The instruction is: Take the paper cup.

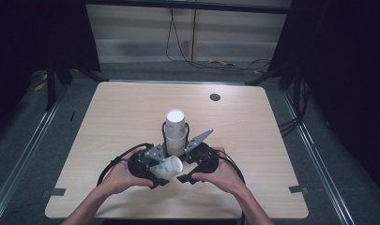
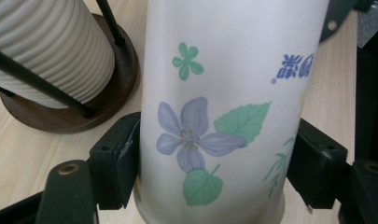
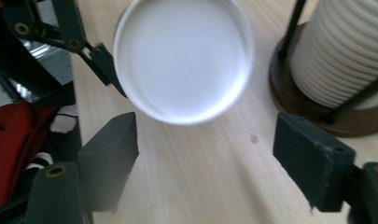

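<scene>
Left gripper (image 1: 155, 174) is clamped on a single paper cup (image 1: 168, 167), one jaw each side of the wall, as the left gripper view shows close up on the cup (image 2: 224, 116) with its purple flower and green leaf print. Right gripper (image 1: 185, 174) has its jaws spread wide w/ nothing between them; in the right gripper view they frame bare table (image 3: 200, 177) just short of the cup's round white end (image 3: 182, 58).

Cup stack in its holder (image 1: 175, 131) is the landmark: wooden base, thin black uprights, ribbed white cups. Held cup sits just in front of the holder, on the person's side, near but not touching afaict. Left gripper is in front-left of the holder, right gripper in front-right.

Orientation: cup lies on its side, long axis approx level w/ the table, running from the left gripper toward the right one. The end facing the right gripper is a plain white disc; can't tell for sure if that's base or mouth.

Step, imo: one cup is off the stack and held out between both hands, prob for a handover or re-grip. Next move calls for the right gripper to advance, straddle the free end, and close gently, since thin paper wall will crush. Left shouldn't let go until right has it.
</scene>
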